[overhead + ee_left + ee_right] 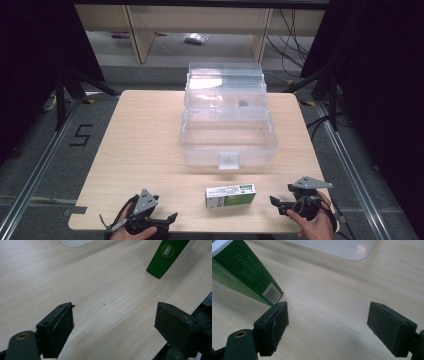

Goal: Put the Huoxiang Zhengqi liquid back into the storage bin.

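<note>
1. Pale wooden table (pixel 145 130) across the middle of the high view, on a grey floor.
2. Clear plastic storage box (pixel 227 135) at centre frame, lid tipped back toward the top, a small dark item inside its upper tier, too small to identify.
3. Green and white carton (pixel 230 195) lying flat at lower centre, just below the box and apart from it, between both tools; green end seen at the upper right of the left gripper view (pixel 167 255), barcode end at the upper left of the right gripper view (pixel 244 272).
4. Right gripper (pixel 278 205) at lower right, jaws spread wide, nothing between them, carton just beside one jaw.
5. Left gripper (pixel 169 220) at lower left, jaws parted over bare wood, holding nothing.
</note>
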`<action>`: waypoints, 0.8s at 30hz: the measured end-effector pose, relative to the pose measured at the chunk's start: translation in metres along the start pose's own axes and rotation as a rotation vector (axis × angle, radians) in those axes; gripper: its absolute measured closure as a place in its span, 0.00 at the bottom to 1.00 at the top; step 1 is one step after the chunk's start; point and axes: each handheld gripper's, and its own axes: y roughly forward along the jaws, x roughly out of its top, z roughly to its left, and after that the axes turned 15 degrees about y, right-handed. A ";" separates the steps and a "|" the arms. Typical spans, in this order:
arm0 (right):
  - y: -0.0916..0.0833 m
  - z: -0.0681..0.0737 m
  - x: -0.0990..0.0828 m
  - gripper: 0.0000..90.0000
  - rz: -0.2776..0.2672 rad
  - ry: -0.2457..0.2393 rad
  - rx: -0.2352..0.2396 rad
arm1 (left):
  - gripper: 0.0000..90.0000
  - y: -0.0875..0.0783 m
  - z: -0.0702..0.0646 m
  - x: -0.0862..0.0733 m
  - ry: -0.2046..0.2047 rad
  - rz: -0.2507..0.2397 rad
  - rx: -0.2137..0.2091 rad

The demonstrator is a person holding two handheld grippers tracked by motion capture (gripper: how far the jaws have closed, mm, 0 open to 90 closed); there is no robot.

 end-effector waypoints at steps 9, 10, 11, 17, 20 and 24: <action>-0.003 0.005 0.003 0.19 0.000 -0.050 0.030 | 0.17 0.000 0.000 0.000 -0.012 -0.003 -0.004; -0.005 0.005 0.004 0.19 0.004 -0.070 0.008 | 0.17 0.000 0.000 0.000 -0.014 -0.003 -0.005; -0.004 0.006 0.004 0.19 0.007 -0.071 0.022 | 0.17 0.000 0.001 0.000 -0.013 -0.003 -0.005; -0.013 0.014 0.011 0.20 0.014 -0.114 0.031 | 0.17 0.000 0.002 -0.001 -0.013 0.006 0.006; -0.016 0.015 0.015 0.20 0.008 -0.165 0.037 | 0.17 0.000 0.002 -0.001 -0.008 0.011 0.006; -0.021 0.022 0.020 0.20 0.013 -0.200 0.051 | 0.17 0.000 0.001 0.000 -0.015 0.005 -0.001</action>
